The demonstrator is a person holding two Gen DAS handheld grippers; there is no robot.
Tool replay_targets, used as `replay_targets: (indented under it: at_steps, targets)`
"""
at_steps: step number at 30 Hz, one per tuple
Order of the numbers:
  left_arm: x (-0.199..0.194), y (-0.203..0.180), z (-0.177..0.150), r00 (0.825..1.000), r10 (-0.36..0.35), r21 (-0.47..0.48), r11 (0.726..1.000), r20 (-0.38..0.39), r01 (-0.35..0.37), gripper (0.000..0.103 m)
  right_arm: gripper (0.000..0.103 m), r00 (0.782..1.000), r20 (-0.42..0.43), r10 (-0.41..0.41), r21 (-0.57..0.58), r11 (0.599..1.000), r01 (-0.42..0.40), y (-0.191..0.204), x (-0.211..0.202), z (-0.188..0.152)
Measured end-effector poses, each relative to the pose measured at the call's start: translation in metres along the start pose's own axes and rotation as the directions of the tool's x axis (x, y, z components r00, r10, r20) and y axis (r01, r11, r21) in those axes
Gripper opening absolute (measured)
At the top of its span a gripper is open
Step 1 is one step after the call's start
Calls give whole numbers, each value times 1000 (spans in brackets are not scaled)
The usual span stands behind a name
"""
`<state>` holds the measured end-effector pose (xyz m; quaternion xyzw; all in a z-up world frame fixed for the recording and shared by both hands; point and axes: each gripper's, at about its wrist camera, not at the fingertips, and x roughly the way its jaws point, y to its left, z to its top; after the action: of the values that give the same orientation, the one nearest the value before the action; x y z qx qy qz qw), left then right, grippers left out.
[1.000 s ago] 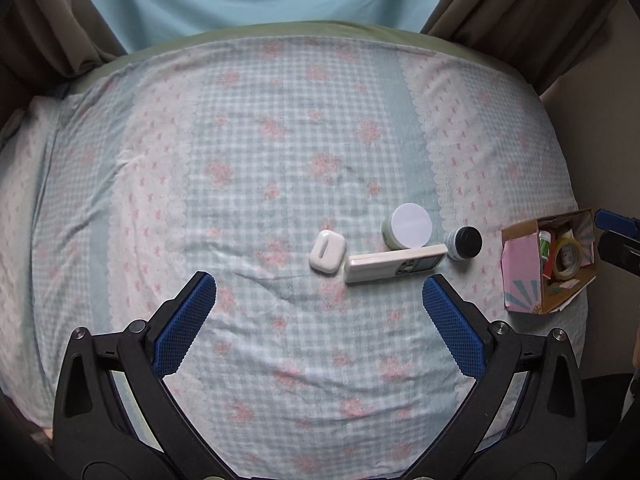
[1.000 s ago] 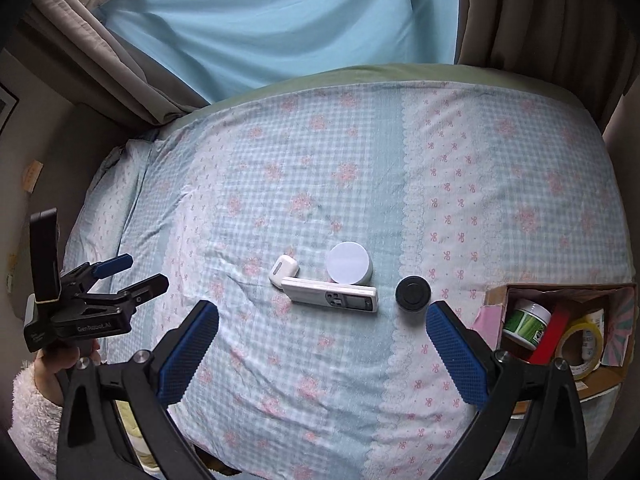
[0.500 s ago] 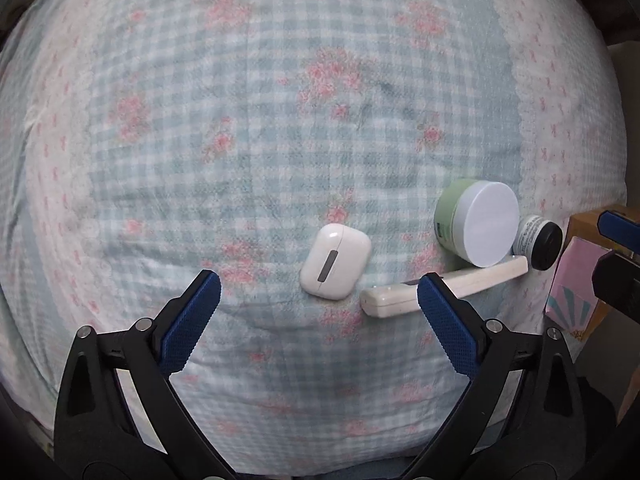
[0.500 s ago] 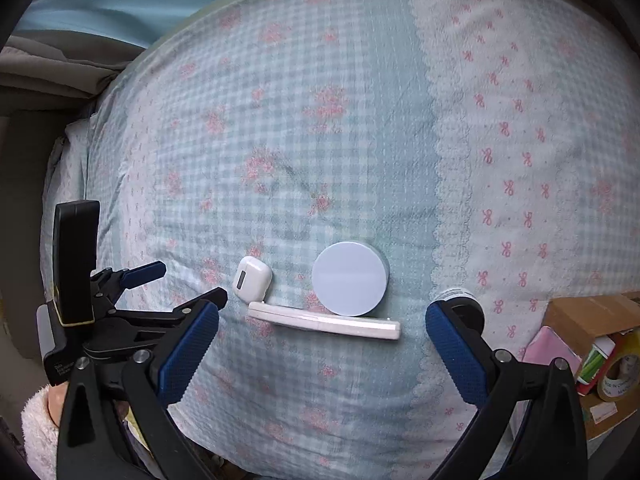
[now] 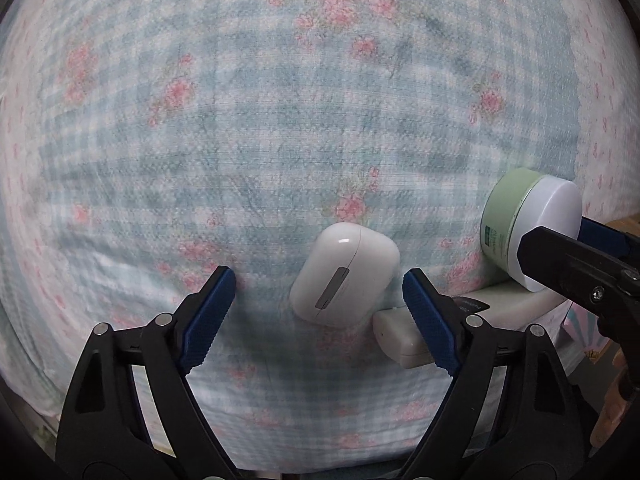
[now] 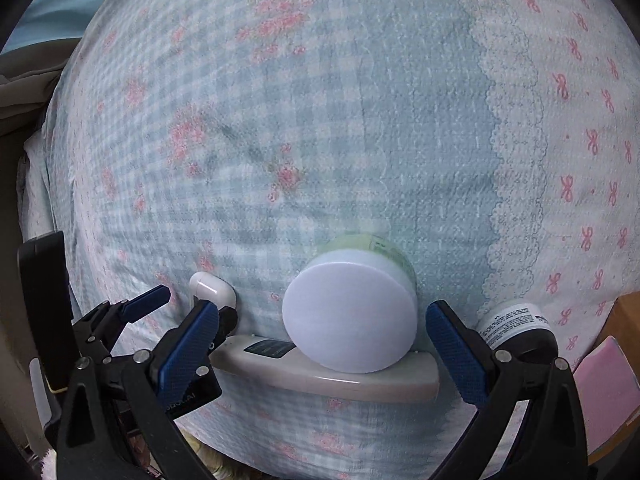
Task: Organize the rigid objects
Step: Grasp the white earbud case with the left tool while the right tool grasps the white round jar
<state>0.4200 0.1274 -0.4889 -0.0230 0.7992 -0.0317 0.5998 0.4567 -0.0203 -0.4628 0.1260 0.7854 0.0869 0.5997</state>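
A white earbud case (image 5: 344, 276) lies on the checked bedspread between the fingers of my left gripper (image 5: 320, 300). Its jaws are closing, and the pads stand clear of the case on both sides. In the right wrist view my right gripper (image 6: 320, 344) straddles a green jar with a white lid (image 6: 348, 316), open, its pads not pressing. The jar leans against a white remote (image 6: 320, 376) lying in front of it. A small black-lidded jar (image 6: 516, 324) sits just outside the right finger. The left gripper (image 6: 196, 304) shows there around the case (image 6: 210, 288).
A cardboard box (image 6: 628, 308) with a pink flap (image 6: 604, 380) stands at the bed's right edge. The remote's end (image 5: 404, 340) lies right beside my left gripper's right finger. A black finger (image 5: 576, 276) of the right gripper reaches over the jar (image 5: 532, 228).
Both grippers have come down close to the bed and tipped downward. The left jaws have narrowed around the earbud case. The right gripper now has the white-lidded jar between its fingers.
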Motion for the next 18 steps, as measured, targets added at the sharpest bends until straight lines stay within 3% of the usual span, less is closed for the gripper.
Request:
replay_targets:
  at_steps: [10, 13, 14, 15, 16, 18]
  targets:
    - [10, 2, -8, 999, -14, -2, 1000, 39, 14, 70, 103, 998, 0, -68, 40, 997, 68, -2, 21, -1]
    - [6, -5, -3, 999, -5, 18, 1000, 52, 4, 64, 103, 997, -5, -82, 46, 996, 82, -5, 26, -2]
    - [0, -6, 1, 998, 0, 26, 1000, 57, -1, 59, 96, 997, -2, -84, 46, 995, 84, -5, 28, -3]
    - [-1, -7, 0, 998, 6, 34, 999, 62, -8, 53, 80, 996, 1, -88, 45, 995, 87, -5, 29, -4]
    - [-2, -7, 0, 998, 13, 42, 999, 66, -15, 50, 73, 994, 5, -108, 44, 993, 108, -5, 31, -4]
    - [-4, -4, -1, 997, 12, 51, 999, 75, -16, 42, 71, 995, 13, -104, 45, 994, 103, -9, 33, -8]
